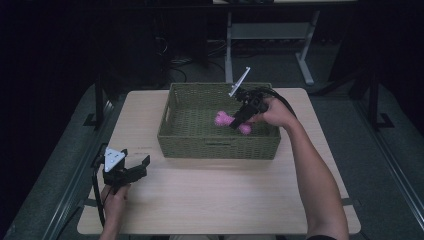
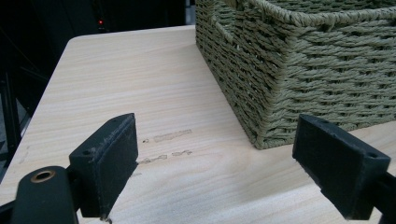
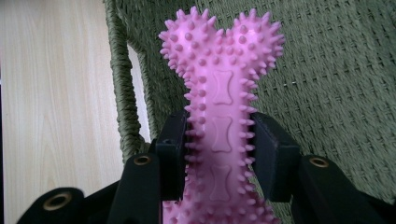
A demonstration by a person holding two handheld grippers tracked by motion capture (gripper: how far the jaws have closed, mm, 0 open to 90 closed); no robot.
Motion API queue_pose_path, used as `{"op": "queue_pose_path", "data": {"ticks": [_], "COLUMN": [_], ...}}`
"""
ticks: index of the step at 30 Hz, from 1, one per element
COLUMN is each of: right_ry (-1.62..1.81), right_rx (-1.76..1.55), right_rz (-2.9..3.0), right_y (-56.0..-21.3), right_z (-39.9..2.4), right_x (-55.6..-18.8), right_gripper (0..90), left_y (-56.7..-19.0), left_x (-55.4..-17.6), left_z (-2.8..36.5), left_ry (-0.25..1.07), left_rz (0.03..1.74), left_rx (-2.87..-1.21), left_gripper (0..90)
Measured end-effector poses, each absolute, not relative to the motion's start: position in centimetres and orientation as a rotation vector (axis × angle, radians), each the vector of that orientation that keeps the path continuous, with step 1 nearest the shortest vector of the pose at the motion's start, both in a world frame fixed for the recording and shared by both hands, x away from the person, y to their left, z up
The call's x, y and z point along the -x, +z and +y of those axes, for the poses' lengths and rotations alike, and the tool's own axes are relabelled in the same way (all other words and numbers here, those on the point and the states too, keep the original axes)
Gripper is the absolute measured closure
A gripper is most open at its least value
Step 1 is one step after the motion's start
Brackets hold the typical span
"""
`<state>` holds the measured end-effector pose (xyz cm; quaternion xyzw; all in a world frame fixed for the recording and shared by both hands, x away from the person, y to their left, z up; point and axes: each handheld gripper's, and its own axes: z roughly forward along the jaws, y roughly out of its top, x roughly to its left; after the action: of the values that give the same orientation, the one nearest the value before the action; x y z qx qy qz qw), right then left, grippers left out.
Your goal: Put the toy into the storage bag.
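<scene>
Below your right jaws, the pink spiked bone [image 3: 219, 126] is running off the picture's bottom edge, so its lower knob is staying unseen. Ahead of your left jaws, the woven basket [image 2: 299, 79] is getting cropped at the top and right.

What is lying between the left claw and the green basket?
Nothing: in the high view, bare table separates the left claw from the basket.

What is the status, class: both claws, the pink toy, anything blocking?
Right claw shut on spiky pink rubber bone toy, inside woven green basket. Left claw open, empty, over light wooden table. Nothing in the way.
</scene>
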<state>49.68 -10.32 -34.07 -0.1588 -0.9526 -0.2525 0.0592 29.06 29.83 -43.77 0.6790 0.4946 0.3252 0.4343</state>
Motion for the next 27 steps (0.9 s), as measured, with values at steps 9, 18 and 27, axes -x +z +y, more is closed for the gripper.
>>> {"op": "queue_pose_path", "data": {"ticks": [9, 18, 27], "right_ry": [-0.755, -0.728, -0.715], "right_rx": [0.507, 0.513, 0.525], "right_rz": [-2.863, -2.858, -2.852], "right_y": [-35.3, -36.0, -36.3], "right_z": [-10.3, -10.3, -10.3], "right_x": [-50.1, -50.2, -50.2], "right_gripper": [58.0, 57.9, 57.9], "left_y": [-43.8, -43.8, -43.8], "left_x": [-29.0, -29.0, -29.0], "left_z": [29.9, 29.8, 29.8], "left_ry": [0.809, 0.808, 0.814], "left_rz": [1.232, 1.225, 1.226], "left_rx": [-1.686, -1.692, -1.690], "left_gripper": [13.6, 13.7, 13.7]}}
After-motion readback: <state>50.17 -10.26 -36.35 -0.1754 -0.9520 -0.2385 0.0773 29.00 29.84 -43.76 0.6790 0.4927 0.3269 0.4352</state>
